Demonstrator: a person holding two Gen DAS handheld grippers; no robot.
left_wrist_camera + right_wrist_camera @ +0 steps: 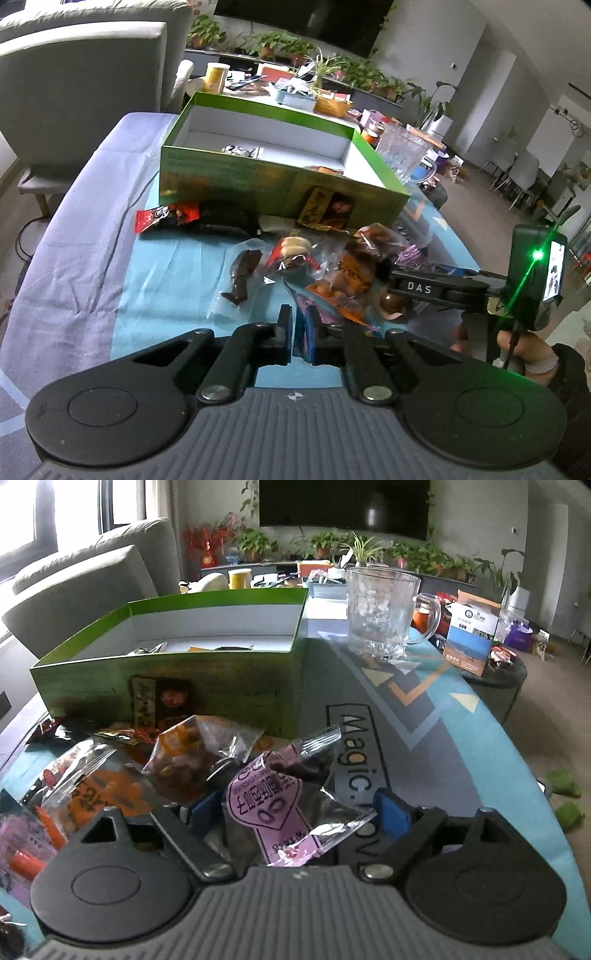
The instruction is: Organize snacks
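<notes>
The left gripper (297, 325) has pinched a blue packet edge (302, 334) while the right gripper (301, 808), jaws wide, straddles the pink-labelled snack bag (273, 805); I'd close squarely before lifting toward the green box (207, 679) just behind the pile.

I am reading "DAS" in white letters on my right gripper (386, 291), just in front of the green box (258, 177). "Magic." is showing on the mat (354, 746) beside that box; the snack packets' print is staying illegible.
</notes>
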